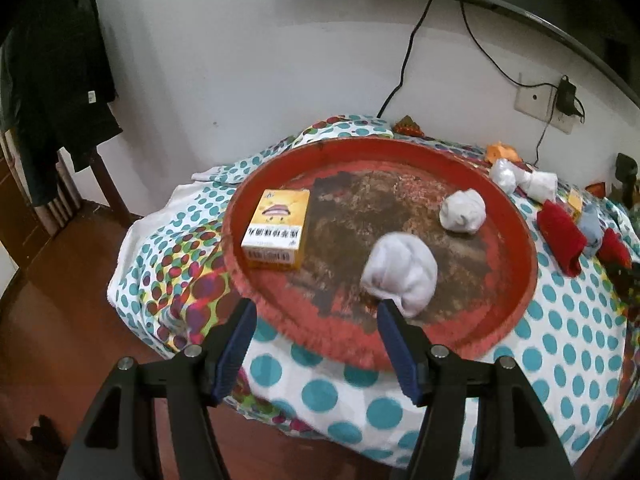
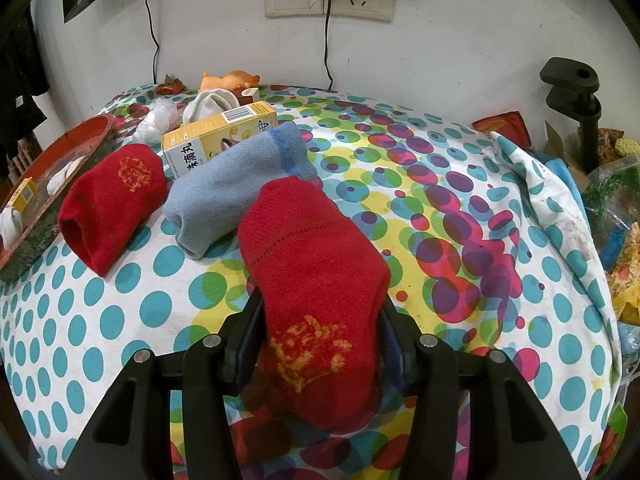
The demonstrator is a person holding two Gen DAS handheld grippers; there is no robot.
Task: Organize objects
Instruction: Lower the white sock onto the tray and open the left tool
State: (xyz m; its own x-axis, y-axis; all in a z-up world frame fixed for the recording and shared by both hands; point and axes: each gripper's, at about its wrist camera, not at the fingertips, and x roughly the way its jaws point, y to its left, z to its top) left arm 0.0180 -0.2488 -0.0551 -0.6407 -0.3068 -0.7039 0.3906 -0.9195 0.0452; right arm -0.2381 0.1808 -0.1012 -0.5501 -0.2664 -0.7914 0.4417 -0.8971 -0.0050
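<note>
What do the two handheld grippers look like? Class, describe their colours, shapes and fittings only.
The left gripper and right gripper look alike. Each has a matte black angular frame with triangular cut-outs. Each has two straight black fingers faced with ribbed dark blue pads. Round silver bolt heads sit at the pivots. No cables, printed markings, hands or sleeves show.

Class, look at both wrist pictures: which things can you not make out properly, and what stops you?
- Nearest white sock ball, left wrist view: motion-blurred.
- Red tray, right wrist view: cut by the left edge.
- Yellow box, right wrist view: partly behind the blue sock.
- Right claw pads: covered by the red sock.
</note>
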